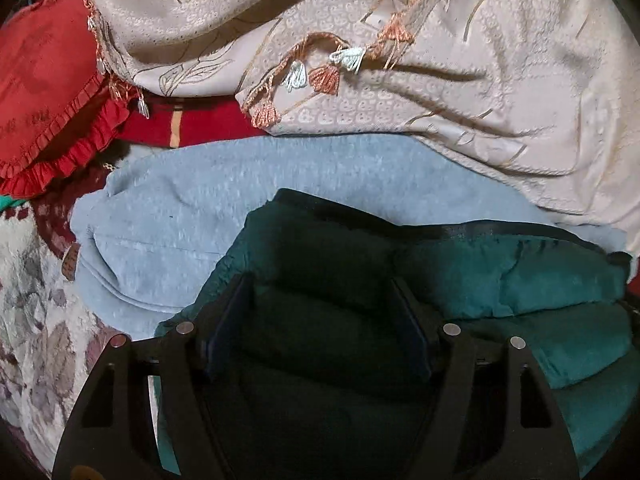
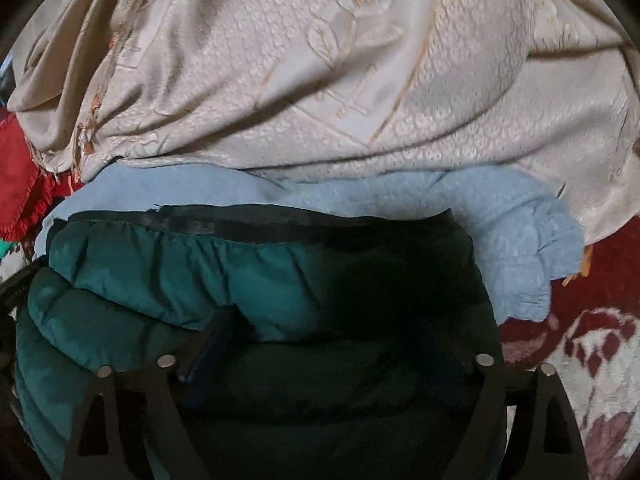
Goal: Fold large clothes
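both grippers are down on the dark green puffy jacket [image 1: 460, 276]. left gripper [image 1: 320, 304] has its jaws spread wide with green fabric bulging between them, not pinched. right gripper [image 2: 332, 340] looks the same, though its far side is in shadow. ahead of the jaws: light blue garment [image 1: 200, 208], then a cream tasselled cloth [image 2: 320, 80].

**Left gripper over folded teal garment**

The left gripper [image 1: 320, 308] stands at the lower centre of the frame, its fingers spread wide over a dark teal padded garment [image 1: 500, 280] that lies folded in thick layers. Above it a light blue fleece [image 1: 240, 192] spreads across the middle. A beige patterned cloth with tassels [image 1: 480, 100] fills the upper right. A red ruffled cushion [image 1: 48, 92] sits upper left, a floral blanket [image 1: 36, 312] lower left.
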Demonstrator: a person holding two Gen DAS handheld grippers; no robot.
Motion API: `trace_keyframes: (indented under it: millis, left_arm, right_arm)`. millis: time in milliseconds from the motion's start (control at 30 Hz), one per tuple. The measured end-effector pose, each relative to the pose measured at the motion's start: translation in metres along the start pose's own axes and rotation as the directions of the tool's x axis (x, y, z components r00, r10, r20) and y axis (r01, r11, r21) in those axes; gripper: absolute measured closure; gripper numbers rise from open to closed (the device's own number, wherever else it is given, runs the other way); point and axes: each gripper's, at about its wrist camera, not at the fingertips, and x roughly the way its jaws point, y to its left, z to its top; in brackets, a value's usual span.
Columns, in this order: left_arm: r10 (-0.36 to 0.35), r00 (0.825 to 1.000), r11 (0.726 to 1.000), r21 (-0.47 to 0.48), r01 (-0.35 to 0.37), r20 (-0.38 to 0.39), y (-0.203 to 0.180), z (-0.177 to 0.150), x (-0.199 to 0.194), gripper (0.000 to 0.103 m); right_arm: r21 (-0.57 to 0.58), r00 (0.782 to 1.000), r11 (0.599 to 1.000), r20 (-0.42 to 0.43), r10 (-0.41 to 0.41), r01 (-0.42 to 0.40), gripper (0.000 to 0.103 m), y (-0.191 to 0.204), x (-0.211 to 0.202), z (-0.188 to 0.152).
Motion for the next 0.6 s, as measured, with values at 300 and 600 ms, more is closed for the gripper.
trace_keyframes:
  millis: [300,600]
  left_arm:
    - [0.058,0.998,0.997,0.044,-0.057,-0.024,-0.008,-0.006,0.021,0.028]
    - [0.033,0.999,0.999,0.017,-0.032,-0.014,-0.002,0.001,0.01,0.028]
  right_arm:
    - [0.014,1.0,1.0,-0.004,0.002,-0.002,0.008,-0.006,0.012,-0.003]
    - [-0.008,0.999,0.999,0.001,-0.039,0.04,0.004,0.008,0.002,0.001]
